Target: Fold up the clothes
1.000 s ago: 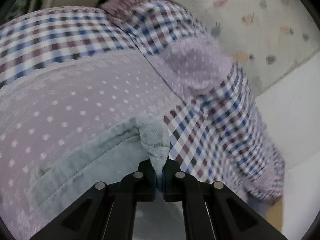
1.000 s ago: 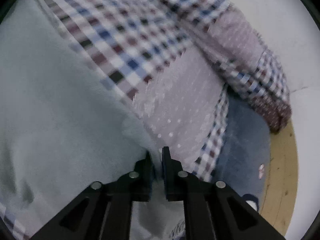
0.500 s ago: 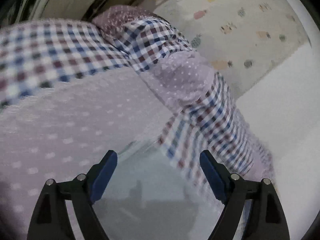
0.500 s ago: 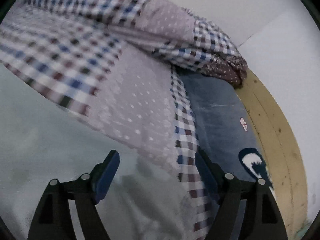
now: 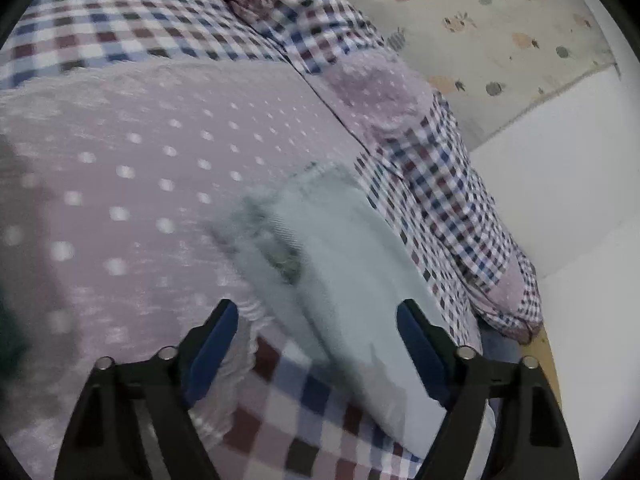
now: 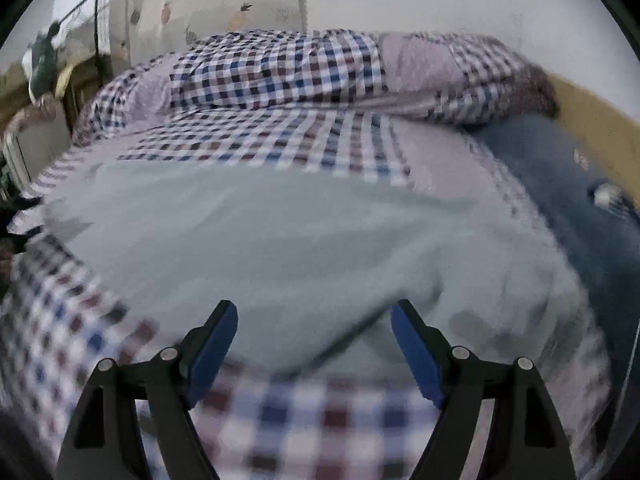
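Both grippers stand wide apart and carry nothing: the left gripper (image 5: 318,346) hangs over a corner of the pale grey-green garment (image 5: 340,280), the right gripper (image 6: 314,346) hangs over its broad spread (image 6: 280,240). The garment lies on the bed's checked and dotted bedspread (image 5: 132,152), mostly flat in the right wrist view, with a long crease and a bunched lump near its right end; the left wrist view shows a seamed or hemmed corner with a frayed-looking edge, blurred, so the type of clothing is not clear. How many folds it has cannot be told; the scene fits both a garment laid out for a fold and one set down after a fold. For a clean fold, each gripper should close on a single layer at a corner or hem, not on the bedspread below, and both should lift evenly so the edge stays straight; the crease by the right end wants smoothing out. Around: a rolled checked quilt (image 6: 320,76) at the far side of the bed, a dark blue fabric (image 6: 568,200) just beside the garment's right end, a wooden bed edge (image 6: 592,148), and a wall covering with small fruit prints (image 5: 500,20). The dark blue fabric and loose bedspread are the likely snags, easy to pinch by mistake.
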Demonstrator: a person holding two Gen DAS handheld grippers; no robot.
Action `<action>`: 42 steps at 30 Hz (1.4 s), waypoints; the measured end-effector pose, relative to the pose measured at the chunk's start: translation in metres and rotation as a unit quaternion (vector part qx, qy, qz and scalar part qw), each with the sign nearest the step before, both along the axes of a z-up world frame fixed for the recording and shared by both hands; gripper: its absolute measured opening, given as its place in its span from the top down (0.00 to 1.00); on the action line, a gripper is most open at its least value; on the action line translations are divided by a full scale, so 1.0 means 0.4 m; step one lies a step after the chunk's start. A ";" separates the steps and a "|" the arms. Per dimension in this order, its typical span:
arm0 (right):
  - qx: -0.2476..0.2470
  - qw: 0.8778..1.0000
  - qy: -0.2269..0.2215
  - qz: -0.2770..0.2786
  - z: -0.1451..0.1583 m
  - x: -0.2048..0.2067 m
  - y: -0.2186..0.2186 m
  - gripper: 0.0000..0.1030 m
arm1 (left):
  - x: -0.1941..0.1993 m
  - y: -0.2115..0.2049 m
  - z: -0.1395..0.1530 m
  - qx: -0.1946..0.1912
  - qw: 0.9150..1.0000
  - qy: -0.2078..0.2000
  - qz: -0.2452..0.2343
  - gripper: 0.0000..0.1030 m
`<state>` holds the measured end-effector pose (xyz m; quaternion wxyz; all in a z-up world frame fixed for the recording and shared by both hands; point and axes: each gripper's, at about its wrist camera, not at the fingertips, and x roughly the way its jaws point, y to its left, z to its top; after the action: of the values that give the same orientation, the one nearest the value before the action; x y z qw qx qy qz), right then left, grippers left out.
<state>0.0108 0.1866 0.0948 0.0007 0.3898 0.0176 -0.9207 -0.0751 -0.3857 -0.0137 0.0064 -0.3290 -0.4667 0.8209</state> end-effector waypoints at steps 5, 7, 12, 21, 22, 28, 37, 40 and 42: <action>-0.064 0.996 -0.029 -0.050 -0.070 0.117 -0.007 0.20 | -0.044 0.014 -0.020 0.014 1.000 0.010 -0.009 0.74; -0.074 0.994 -0.037 -0.073 -0.088 0.144 0.002 0.20 | -0.062 0.019 -0.028 0.020 1.000 0.015 -0.012 0.83; -0.043 0.996 -0.022 -0.075 -0.095 0.145 -0.028 0.20 | -0.072 0.023 -0.038 0.017 1.000 0.024 -0.010 0.87; 0.076 0.996 -0.048 -0.020 -0.198 -0.023 -0.137 0.22 | -0.071 0.025 -0.049 0.002 0.999 0.039 -0.001 0.87; 0.076 0.996 -0.051 -0.016 -0.193 -0.040 -0.139 0.37 | -0.071 0.027 -0.041 -0.002 0.999 0.042 0.000 0.87; 0.024 0.999 -0.024 -0.019 -0.042 -0.087 -0.140 0.93 | -0.072 0.038 0.012 -0.039 0.999 0.021 -0.005 0.79; -0.143 0.989 -0.041 0.005 -0.001 -0.054 -0.071 0.85 | 0.121 0.309 0.203 -0.199 0.968 0.078 -0.135 0.37; -0.179 0.983 -0.025 0.029 -0.022 -0.024 -0.045 0.62 | 0.228 0.494 0.250 -0.223 0.935 0.119 -0.249 0.36; -0.206 0.977 -0.007 0.045 -0.032 -0.006 -0.025 0.49 | 0.301 0.659 0.259 -0.247 0.902 0.143 -0.324 0.34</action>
<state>0.0083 0.1767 0.0820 0.1229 0.3864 -0.1552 -0.9009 0.0455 -0.1219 0.0897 0.2576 -0.3324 -0.1105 0.9005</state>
